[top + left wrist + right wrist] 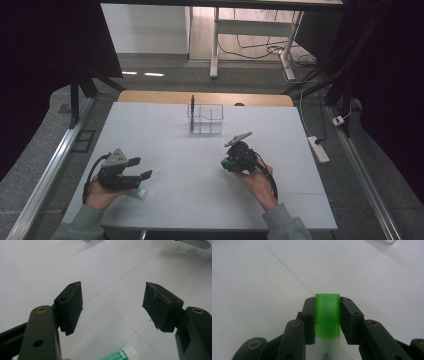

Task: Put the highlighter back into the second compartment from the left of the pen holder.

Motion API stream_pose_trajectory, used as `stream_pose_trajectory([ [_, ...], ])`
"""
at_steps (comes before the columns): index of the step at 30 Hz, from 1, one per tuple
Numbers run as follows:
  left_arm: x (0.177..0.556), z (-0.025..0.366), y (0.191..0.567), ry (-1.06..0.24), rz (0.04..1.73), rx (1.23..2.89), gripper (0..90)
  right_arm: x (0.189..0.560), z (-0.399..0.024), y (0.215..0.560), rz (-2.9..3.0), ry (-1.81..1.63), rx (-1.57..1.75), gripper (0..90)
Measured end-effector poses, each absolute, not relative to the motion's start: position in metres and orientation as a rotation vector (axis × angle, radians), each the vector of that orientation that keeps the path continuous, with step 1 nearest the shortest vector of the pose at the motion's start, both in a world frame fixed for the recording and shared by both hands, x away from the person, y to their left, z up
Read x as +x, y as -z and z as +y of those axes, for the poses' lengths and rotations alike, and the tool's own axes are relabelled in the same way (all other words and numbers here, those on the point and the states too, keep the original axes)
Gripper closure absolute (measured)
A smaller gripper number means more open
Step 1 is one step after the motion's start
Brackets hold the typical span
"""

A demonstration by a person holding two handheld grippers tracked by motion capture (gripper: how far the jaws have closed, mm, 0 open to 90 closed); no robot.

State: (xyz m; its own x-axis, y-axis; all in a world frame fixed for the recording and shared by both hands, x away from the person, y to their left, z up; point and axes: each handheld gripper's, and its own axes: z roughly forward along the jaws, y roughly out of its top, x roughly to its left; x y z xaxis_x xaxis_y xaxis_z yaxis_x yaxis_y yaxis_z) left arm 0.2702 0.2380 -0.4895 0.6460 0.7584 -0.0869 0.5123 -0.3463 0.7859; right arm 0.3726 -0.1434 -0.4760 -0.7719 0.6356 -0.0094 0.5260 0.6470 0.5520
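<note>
While the left gripper (pixel 112 307) rests on the white table (pixel 200 165) with jaws spread and nothing between them, the right gripper (pixel 327 315) is clamped on a green-capped stick (pixel 327 315), raised above the table in front of the clear organizer (pixel 205 119); a small green-and-white tube (pixel 120 354) lies just beside the left gripper.

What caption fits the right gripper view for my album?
Right gripper shut on a green-capped marker above the white table.

I read this as a lab: my white table (pixel 200 165) sits amid dark curtains (pixel 395 75); aluminium rails (pixel 45 175); loose floor cables (pixel 260 50); a power strip (pixel 318 149).
</note>
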Motion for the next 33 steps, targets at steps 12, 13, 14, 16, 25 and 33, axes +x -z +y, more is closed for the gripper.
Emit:
stream_pose_trajectory([
  [12,0.271,0.239,0.490,-0.360,0.990,2.023,31.6,0.370,-0.159,0.456,2.570,-0.958,0.972,66.5],
  [13,0.271,0.239,0.490,-0.361,0.990,2.024,31.6,0.369,-0.161,0.455,2.561,-0.969,0.970,66.5],
  [14,0.271,0.239,0.491,-0.361,0.990,2.024,31.5,0.369,-0.162,0.453,2.550,-0.982,0.968,66.5],
  [16,0.271,0.239,0.491,-0.359,0.989,2.025,31.5,0.368,-0.164,0.450,2.529,-1.009,0.965,66.5],
  [25,0.271,0.239,0.492,-0.355,0.990,2.026,31.2,0.366,-0.171,0.442,2.448,-1.111,0.959,66.5],
  [33,0.271,0.239,0.492,-0.359,0.983,2.033,30.6,0.364,-0.175,0.438,2.406,-1.156,0.944,66.5],
])
